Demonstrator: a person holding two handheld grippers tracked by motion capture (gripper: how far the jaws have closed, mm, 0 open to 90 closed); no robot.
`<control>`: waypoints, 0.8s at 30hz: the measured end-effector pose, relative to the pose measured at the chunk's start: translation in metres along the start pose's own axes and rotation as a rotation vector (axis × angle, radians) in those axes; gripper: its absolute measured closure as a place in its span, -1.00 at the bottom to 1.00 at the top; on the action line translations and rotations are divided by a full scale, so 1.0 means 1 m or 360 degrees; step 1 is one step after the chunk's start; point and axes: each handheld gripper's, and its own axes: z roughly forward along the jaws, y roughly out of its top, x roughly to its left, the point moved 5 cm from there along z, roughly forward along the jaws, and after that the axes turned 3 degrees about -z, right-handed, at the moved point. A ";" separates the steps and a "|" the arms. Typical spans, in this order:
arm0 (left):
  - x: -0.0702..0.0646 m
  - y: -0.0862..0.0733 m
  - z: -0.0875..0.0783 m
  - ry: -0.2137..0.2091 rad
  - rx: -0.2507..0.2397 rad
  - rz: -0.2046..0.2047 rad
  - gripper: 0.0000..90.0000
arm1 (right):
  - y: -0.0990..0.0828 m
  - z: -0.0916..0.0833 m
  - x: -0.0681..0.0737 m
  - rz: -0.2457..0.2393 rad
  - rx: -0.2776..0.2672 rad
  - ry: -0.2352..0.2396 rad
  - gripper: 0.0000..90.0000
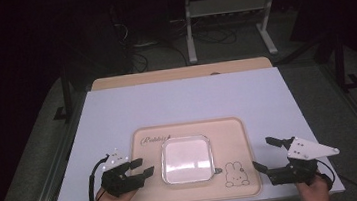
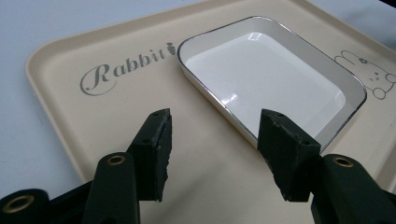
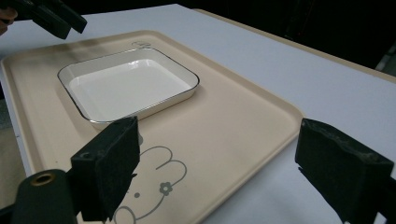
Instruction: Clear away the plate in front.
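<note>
Dish (image 1: 186,159) sits on the tray (image 1: 230,131) — my left gripper (image 1: 140,168) gapes empty beside it, right gripper (image 1: 263,153) wide too; next I judge a close on its rim.

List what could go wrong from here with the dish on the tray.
1. The white dish has a low, glossy rim; the open left gripper points at its near corner, so a shallow pinch could slip off.
2. The dish sits loose on the smooth beige tray; a nudge from a jaw may slide it rather than lift it.
3. The open right gripper straddles the tray's edge; closing or pushing there could shift or tip the tray, and the dish with it.
</note>
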 end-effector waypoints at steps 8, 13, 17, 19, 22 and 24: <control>0.007 0.001 -0.009 0.0024 -0.0034 0.0016 -0.06 | 0.000 0.000 -0.001 -0.0001 0.0002 -0.0001 -0.71; 0.013 0.000 -0.016 0.0053 -0.0058 0.0032 -0.08 | 0.000 0.000 -0.001 0.0000 0.0003 -0.0004 -0.71; 0.016 0.000 -0.020 0.0069 -0.0069 0.0046 -0.09 | -0.001 -0.001 -0.001 0.0001 0.0005 -0.0004 -0.71; 0.018 0.000 -0.021 0.0079 -0.0072 0.0060 -0.10 | -0.001 -0.001 -0.002 0.0002 0.0005 -0.0005 -0.71; 0.019 0.000 -0.024 0.0087 -0.0082 0.0067 -0.11 | -0.001 -0.001 -0.002 0.0004 0.0007 -0.0005 -0.71; 0.022 0.000 -0.026 0.0100 -0.0092 0.0065 -0.11 | -0.001 -0.001 -0.002 0.0006 0.0006 -0.0005 -0.71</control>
